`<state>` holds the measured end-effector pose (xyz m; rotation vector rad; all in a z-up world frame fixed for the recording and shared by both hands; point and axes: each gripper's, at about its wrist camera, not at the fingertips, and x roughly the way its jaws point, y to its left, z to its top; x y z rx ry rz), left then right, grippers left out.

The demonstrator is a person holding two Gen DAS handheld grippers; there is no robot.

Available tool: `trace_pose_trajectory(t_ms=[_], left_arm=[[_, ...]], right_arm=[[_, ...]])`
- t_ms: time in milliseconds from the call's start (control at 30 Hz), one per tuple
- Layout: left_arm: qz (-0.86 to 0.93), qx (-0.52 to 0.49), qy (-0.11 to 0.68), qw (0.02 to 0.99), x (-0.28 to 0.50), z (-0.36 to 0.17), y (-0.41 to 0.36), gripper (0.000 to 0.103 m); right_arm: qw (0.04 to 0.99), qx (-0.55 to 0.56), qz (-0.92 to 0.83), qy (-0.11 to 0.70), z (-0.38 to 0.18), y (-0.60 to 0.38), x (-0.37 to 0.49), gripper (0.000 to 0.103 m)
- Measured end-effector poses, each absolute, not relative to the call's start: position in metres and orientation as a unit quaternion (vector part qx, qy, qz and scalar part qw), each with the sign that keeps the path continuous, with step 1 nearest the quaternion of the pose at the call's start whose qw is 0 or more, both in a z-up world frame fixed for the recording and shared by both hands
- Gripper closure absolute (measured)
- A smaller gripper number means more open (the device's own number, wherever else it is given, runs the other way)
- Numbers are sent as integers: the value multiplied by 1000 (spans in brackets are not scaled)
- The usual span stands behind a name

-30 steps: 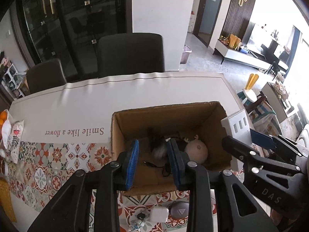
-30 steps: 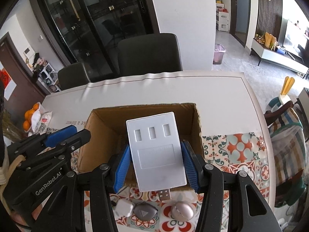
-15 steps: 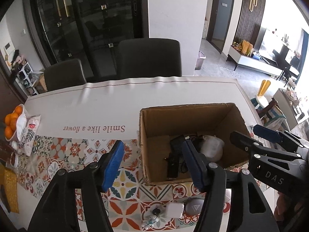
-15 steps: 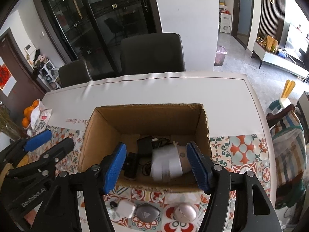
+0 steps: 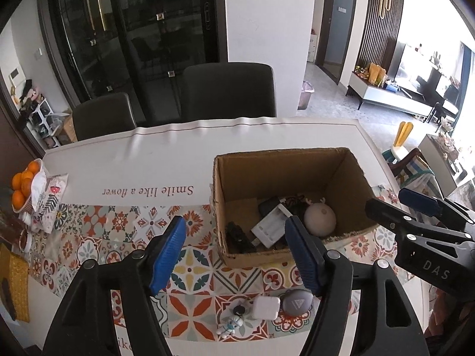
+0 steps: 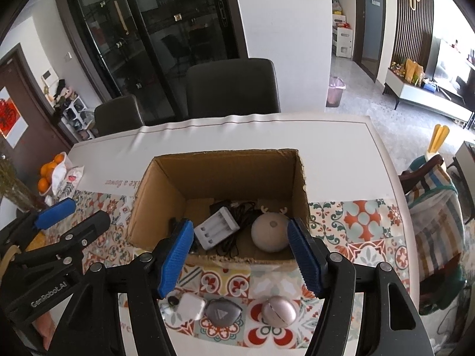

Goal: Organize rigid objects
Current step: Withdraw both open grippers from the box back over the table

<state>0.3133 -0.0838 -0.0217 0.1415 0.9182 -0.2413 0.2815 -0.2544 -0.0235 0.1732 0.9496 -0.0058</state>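
Observation:
An open cardboard box [image 5: 297, 163] [image 6: 225, 166] stands on the table. Inside lie a white battery charger [image 5: 271, 225] [image 6: 216, 229], a beige round deer lamp [image 5: 320, 218] [image 6: 270, 234], black cables [image 6: 237, 237] and a black device [image 5: 239, 237]. In front of the box lie a white square case [image 5: 265, 307] [image 6: 191, 305], a grey rounded case [image 5: 297, 302] [image 6: 222, 311], a pink round case [image 6: 279, 310] and a small astronaut keychain [image 5: 230, 324]. My left gripper [image 5: 236, 253] is open and empty, left of the box front. My right gripper [image 6: 240, 256] is open and empty above the box's front edge.
A bowl of oranges [image 5: 22, 184] and a printed pouch [image 5: 49, 195] sit at the table's left edge. Two dark chairs [image 5: 228, 89] stand behind the table. The tablecloth has patterned tiles [image 5: 118, 225] near me. The table's right edge [image 6: 397, 184] borders a striped chair.
The right gripper opened and the white charger dropped from it into the box. The left gripper opened wide, pulled back and shifted left of the box.

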Motion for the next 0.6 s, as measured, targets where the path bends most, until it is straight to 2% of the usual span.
trace_pose_trajectory(t_ms=[467, 600], left_arm=[[-122, 73, 434, 890, 274, -25, -91, 27], [-128, 71, 430, 891, 263, -27, -94, 18]], right_arm=[[890, 95, 6, 446, -23, -266, 242, 31], [891, 98, 8, 442, -27, -271, 230, 26]])
